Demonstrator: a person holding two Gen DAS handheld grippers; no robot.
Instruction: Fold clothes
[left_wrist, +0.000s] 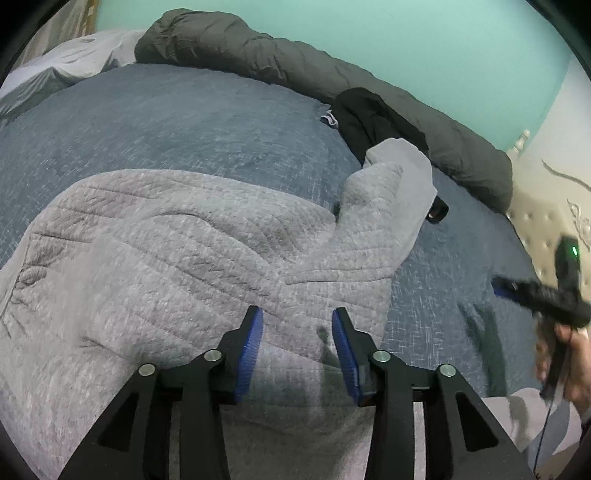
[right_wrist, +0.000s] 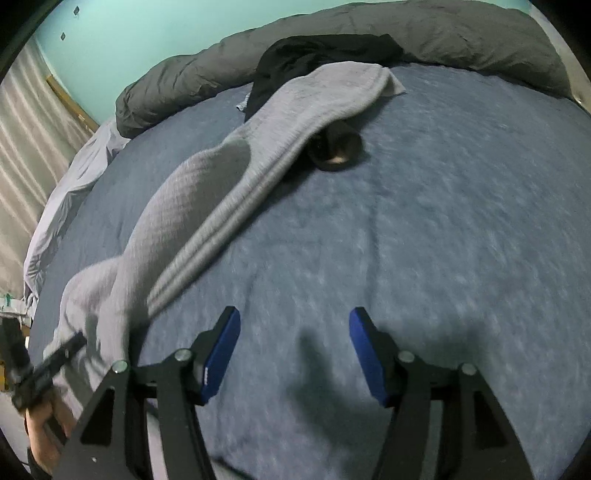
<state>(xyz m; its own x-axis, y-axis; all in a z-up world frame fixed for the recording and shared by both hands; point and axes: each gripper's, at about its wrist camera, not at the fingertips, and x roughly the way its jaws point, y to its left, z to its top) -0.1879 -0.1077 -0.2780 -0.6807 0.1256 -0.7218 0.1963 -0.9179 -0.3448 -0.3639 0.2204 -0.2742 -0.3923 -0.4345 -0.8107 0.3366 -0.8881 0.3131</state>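
Bare blue bedspread (right_wrist: 424, 221) lies open; grey garment (left_wrist: 166, 258) and black clothes (right_wrist: 314, 55) crowd the rest.

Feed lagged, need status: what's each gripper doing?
Left gripper: open, empty, above the grey garment.
Right gripper: open, empty, above the blue bedspread.

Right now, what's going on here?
A person holds tongs in each hand over a bed covered in a blue blanket. A grey sweater lies spread out, one sleeve stretched toward a black garment. The left tongs hover open over the sweater; the right tongs are open over bare blanket. Neither grips anything.
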